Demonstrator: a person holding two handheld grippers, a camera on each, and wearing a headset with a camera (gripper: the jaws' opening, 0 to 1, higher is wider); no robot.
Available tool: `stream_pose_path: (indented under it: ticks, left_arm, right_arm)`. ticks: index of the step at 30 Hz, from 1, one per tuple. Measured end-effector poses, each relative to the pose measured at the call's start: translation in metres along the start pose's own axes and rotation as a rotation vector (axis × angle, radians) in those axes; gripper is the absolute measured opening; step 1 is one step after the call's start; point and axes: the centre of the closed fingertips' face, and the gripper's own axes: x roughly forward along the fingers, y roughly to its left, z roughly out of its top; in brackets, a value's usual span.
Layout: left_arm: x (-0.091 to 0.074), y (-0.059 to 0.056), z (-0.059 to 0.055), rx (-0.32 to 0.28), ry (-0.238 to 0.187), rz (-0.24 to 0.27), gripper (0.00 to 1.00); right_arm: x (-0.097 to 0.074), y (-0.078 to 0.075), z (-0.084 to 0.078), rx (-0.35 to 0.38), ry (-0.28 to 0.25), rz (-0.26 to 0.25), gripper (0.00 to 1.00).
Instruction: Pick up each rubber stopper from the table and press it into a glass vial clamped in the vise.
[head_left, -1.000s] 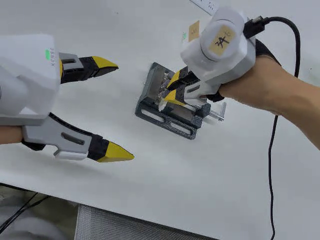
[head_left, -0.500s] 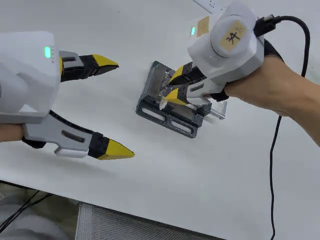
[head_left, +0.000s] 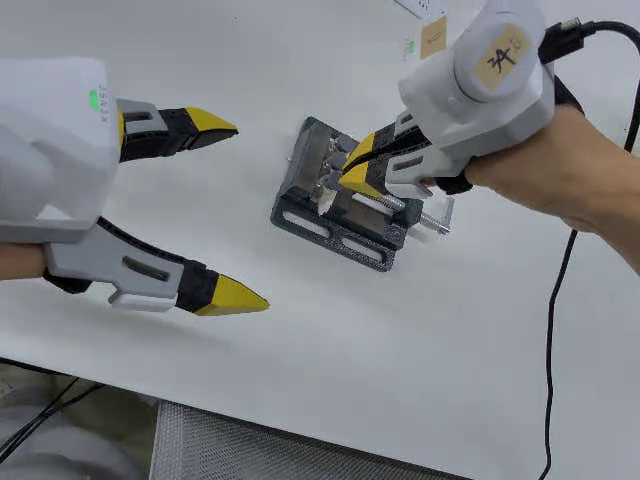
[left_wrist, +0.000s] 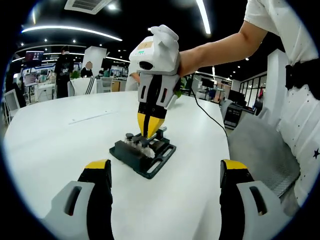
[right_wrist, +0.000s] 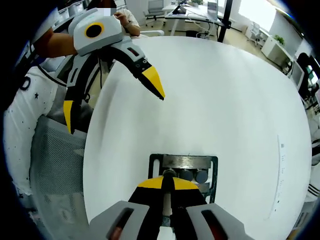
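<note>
Vise (head_left: 322, 228) well inside table (head_left: 300, 60) edge, right tool (head_left: 348, 172) closed above it, left tool (head_left: 250, 214) open

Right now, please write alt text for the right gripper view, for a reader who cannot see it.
The right gripper, its yellow-tipped jaws together, reaches toward a dark vise on a white table, with small round tops lined up between its plates. The left gripper, jaws wide apart, hangs at the upper left.

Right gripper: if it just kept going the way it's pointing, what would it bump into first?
The right gripper would likely meet the vials clamped in the vise, right ahead of its closed jaws; depth is unclear.
</note>
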Motion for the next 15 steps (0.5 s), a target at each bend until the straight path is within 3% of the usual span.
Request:
stream_pose_path:
  ticks: [15]
  left_arm:
    - [0.0003, 0.0005, -0.0025, -0.003, 0.006, -0.002, 0.88]
  right_arm:
    - [0.007, -0.0032, -0.0033, -0.002, 0.006, -0.002, 0.0]
